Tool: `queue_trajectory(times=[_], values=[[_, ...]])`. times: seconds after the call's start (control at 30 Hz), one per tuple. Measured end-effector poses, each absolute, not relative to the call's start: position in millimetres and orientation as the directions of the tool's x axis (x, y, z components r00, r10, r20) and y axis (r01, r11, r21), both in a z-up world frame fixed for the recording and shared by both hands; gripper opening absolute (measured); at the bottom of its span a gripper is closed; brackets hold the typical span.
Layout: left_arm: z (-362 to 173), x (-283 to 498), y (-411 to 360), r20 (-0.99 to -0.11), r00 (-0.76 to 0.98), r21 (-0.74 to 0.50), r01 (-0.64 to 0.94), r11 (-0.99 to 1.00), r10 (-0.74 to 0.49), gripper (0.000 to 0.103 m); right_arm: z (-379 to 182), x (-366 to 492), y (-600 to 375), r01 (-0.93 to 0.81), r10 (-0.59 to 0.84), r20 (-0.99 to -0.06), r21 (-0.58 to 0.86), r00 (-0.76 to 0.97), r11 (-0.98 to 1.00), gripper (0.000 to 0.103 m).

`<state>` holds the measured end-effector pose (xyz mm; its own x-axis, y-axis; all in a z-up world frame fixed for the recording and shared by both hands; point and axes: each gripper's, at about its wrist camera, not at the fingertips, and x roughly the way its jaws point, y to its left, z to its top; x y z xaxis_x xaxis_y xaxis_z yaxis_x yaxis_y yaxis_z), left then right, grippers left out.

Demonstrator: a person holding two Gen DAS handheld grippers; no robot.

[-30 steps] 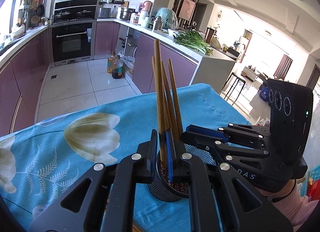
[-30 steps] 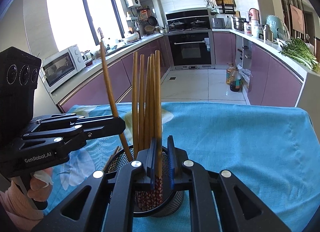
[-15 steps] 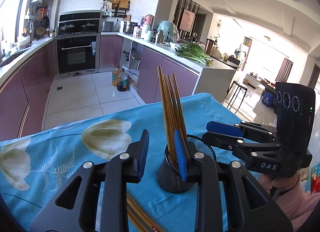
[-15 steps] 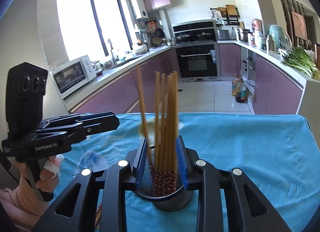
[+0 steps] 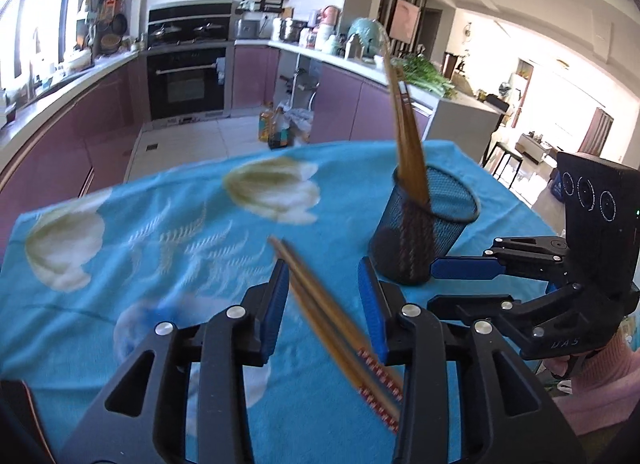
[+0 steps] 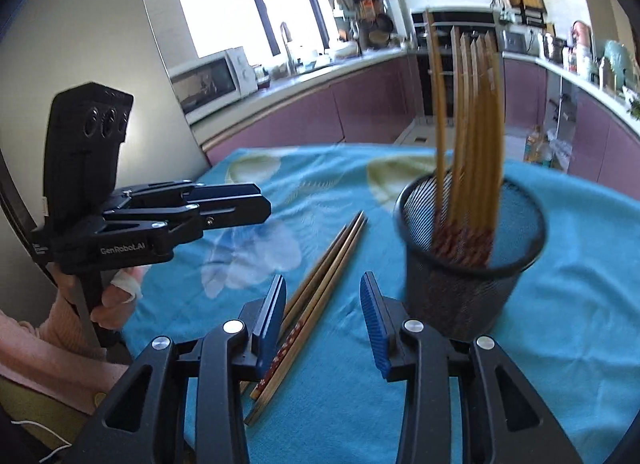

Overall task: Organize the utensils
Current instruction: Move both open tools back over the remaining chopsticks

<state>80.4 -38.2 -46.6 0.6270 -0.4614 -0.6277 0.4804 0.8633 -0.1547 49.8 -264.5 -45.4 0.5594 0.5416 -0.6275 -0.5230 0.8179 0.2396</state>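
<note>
A black mesh cup (image 5: pixel 424 232) (image 6: pixel 468 264) stands on the blue cloth with several wooden chopsticks (image 5: pixel 404 135) (image 6: pixel 472 123) upright in it. A few loose chopsticks (image 5: pixel 320 304) (image 6: pixel 320 284) lie flat on the cloth to the cup's left. My left gripper (image 5: pixel 323 304) (image 6: pixel 256 203) hovers over their middle. Its jaws are opening and the pads touch nothing. My right gripper (image 6: pixel 324 316) (image 5: pixel 448 284) is near the cup's base, above the patterned ends of the loose chopsticks. Its jaws are opening too, with nothing gripped.
The blue floral tablecloth (image 5: pixel 160 232) covers the whole table; its far edge drops to the kitchen floor. A hand in a pink sleeve (image 6: pixel 60 328) holds the left gripper's handle at the near left. Purple cabinets and a counter stand well behind.
Both grippers let go of the chopsticks standing in the cup and opened. They drew back and down from the cup to the loose chopsticks on the cloth.
</note>
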Motion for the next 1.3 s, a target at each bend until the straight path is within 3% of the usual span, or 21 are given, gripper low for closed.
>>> queue_trajectory(times=[0.43,1.3], values=[[-100.3,77.5,-39.7,-0.724,0.554,-0.17,0.434,0.885,-0.411,0.037,-81.1,65.5,-245.9,-0.474,0.486,-0.709,0.239,0.511,0.848,0.036],[-117.4,81.6,-55.2,-0.761,0.526,-0.137,0.443,0.886,-0.381,0.038,-91.1,67.2,-236.1,-0.468,0.441,-0.73,0.188,0.522,0.864,0.036]])
